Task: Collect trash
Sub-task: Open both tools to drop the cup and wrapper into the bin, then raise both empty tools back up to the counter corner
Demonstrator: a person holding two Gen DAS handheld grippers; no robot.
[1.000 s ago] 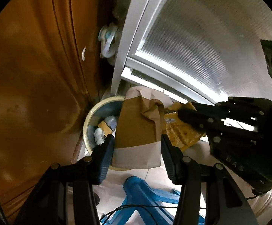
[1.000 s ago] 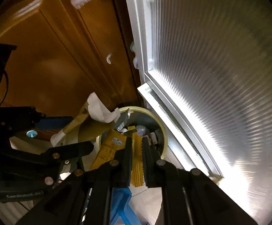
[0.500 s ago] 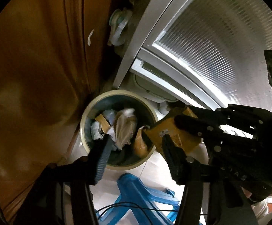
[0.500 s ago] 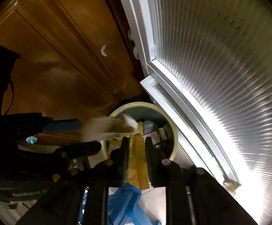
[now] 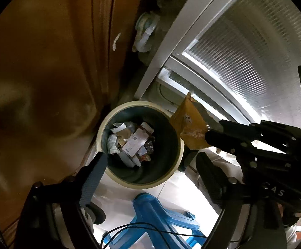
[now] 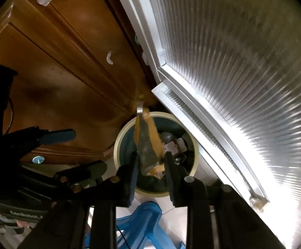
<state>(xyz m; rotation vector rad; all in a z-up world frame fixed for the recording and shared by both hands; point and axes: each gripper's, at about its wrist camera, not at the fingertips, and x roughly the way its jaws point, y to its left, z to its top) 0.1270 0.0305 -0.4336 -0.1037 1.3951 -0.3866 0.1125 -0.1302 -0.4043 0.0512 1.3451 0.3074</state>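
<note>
A round bin with a cream rim stands on the floor below both grippers, with paper and cartons inside. My left gripper hangs over it, its jaws opening wide with nothing between them. It also shows in the right wrist view, where the left gripper is at the left. My right gripper is over the bin; its jaws are opening with a yellow wrapper blurred and loose between them. From the left wrist view the yellow wrapper sticks out of the right gripper above the bin's right rim.
A brown wooden cabinet rises left of the bin and a ribbed glass door in a white frame on the right. A blue plastic stool and a black cable lie on the pale floor just below the bin.
The left jaws spread and the brown paper bag they held dropped into the bin. The right jaws parted around the yellow wrapper, which now looks blurred.
</note>
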